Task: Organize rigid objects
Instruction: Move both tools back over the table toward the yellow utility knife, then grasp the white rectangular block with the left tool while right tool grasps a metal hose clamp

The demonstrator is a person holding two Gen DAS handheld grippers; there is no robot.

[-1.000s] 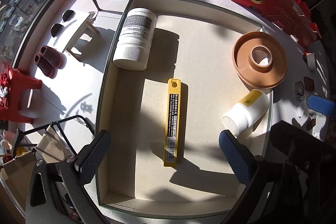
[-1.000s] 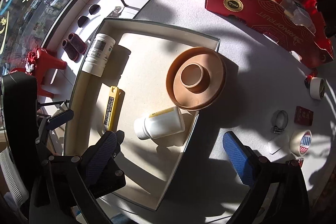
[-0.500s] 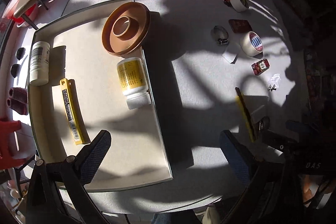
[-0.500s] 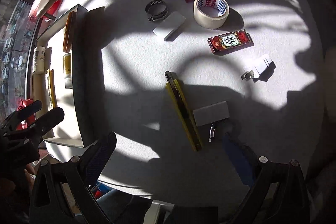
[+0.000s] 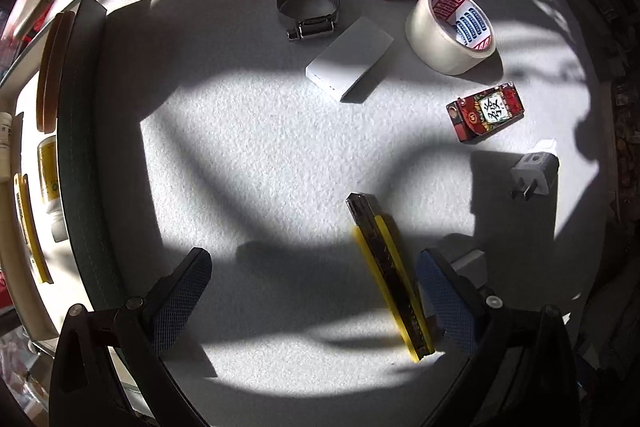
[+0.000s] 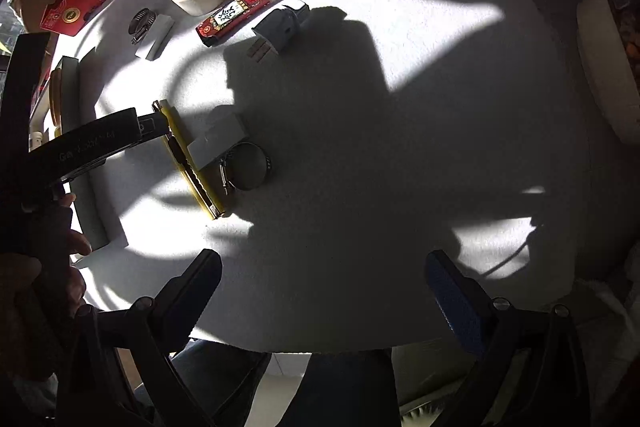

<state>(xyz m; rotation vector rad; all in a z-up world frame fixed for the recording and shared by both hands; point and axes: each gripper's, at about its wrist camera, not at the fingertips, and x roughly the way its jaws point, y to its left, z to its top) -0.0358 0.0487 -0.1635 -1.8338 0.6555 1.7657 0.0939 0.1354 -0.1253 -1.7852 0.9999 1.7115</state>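
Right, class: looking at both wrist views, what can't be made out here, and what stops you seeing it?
- Left wrist: the shallow white tray shows edge-on; its wall hides most of its contents.
- Left wrist: the yellow-and-black utility knife is blurred; markings unreadable.
- Left wrist: the open left gripper finger covers the small grey block.
- Right wrist: shadow obscures the metal hose clamp below the open right gripper.

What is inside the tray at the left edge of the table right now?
Over the tray wall the left wrist view shows a brown dish on edge, a yellow-labelled bottle, a white bottle and a yellow blade case. The wall hides the tray floor.
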